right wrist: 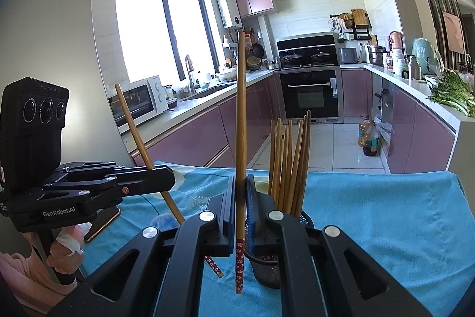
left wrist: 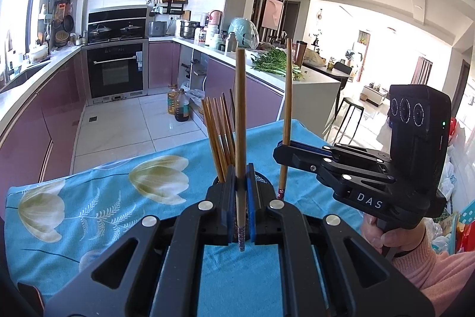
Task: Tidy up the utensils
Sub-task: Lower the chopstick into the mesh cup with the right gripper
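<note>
In the left wrist view my left gripper is shut on a brown chopstick. It stands upright, with its patterned end hanging below the jaws. Just behind it a black mesh holder carries several chopsticks. To the right, my right gripper is shut on a second chopstick, also upright. In the right wrist view the right gripper clamps its chopstick just left of the holder, which is full of chopsticks. The left gripper holds its chopstick tilted.
A blue floral cloth covers the table. A phone lies on the cloth below the left gripper. A person's hands in pink sleeves hold both grippers. Kitchen counters, an oven and tiled floor lie beyond the table's far edge.
</note>
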`<act>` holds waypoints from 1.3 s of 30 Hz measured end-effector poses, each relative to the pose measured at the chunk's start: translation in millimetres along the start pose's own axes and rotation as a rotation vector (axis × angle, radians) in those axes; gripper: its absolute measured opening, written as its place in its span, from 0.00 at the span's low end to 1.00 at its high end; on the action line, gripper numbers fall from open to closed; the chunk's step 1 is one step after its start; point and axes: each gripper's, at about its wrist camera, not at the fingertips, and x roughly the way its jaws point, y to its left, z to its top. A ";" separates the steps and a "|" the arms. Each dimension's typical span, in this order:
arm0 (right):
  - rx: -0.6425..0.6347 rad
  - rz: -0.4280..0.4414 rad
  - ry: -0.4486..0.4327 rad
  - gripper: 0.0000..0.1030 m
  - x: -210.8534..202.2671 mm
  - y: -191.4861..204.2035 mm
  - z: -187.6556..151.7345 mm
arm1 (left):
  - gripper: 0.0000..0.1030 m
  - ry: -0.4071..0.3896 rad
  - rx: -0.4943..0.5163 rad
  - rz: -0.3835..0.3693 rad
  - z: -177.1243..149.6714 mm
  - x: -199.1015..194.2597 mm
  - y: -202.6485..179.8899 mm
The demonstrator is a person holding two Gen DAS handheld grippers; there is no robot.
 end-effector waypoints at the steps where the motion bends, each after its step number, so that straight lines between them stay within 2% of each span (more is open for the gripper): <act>1: 0.000 -0.001 -0.001 0.06 0.2 -0.5 0.7 | 0.07 -0.002 0.001 -0.001 0.0 0.1 0.1; 39: -0.007 -0.011 -0.050 0.06 -1.6 3.6 10.1 | 0.07 -0.111 -0.009 -0.030 19.3 -8.0 -1.8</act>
